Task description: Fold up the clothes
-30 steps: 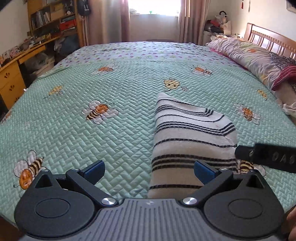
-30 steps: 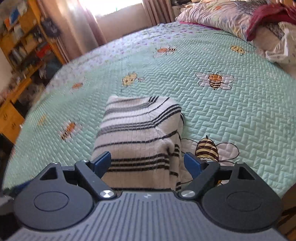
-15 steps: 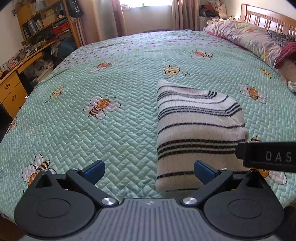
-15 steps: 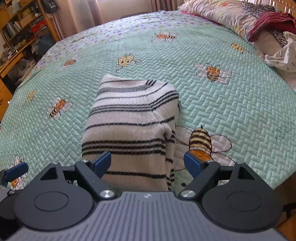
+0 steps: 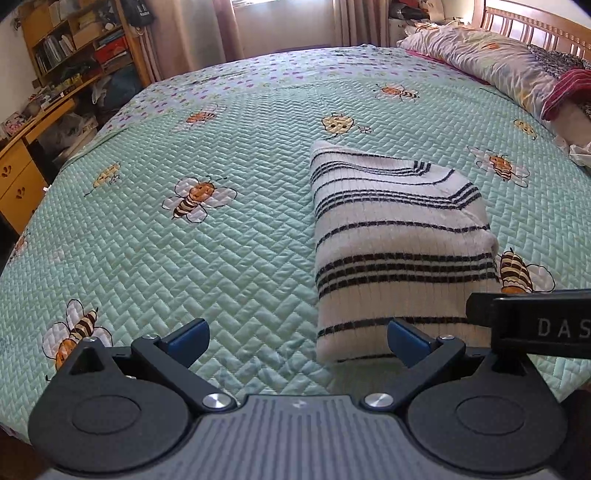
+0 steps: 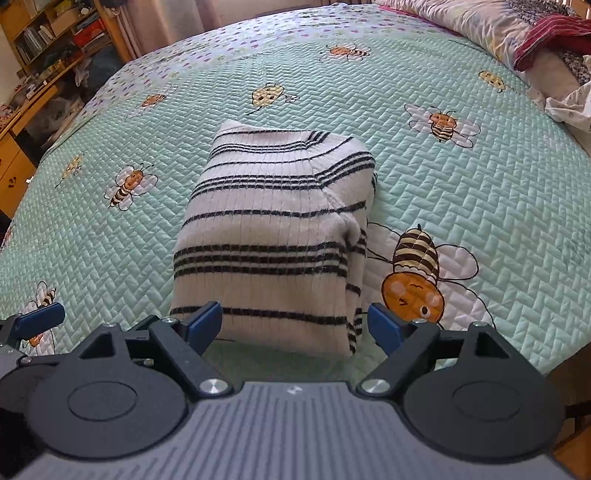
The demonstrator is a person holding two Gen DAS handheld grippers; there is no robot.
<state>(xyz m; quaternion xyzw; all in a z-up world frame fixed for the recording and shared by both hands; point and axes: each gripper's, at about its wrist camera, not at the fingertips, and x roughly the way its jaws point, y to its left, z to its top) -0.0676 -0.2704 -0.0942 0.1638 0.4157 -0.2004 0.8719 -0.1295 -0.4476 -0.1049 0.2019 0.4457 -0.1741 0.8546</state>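
Lying folded on the bee-print quilt (image 5: 229, 258), striped sweater (image 6: 273, 236) hadn't shifted vs earlier frames. Right gripper (image 6: 295, 325) & left gripper (image 5: 295, 341) both wide open, empty, hovering at its near edge; views tipped slightly lower

Bright daylight from far window (image 5: 255, 2), glare there; sharp focus; strong fisheye bending at edges.

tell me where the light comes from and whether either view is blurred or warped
Left wrist view: daylight from the curtained window, blown out white; fisheye bends the bedspread; striped sweater sharp. Right wrist view: same curved warp, sweater crisp, soft shadow along its right edge, shelves at top left slightly soft.
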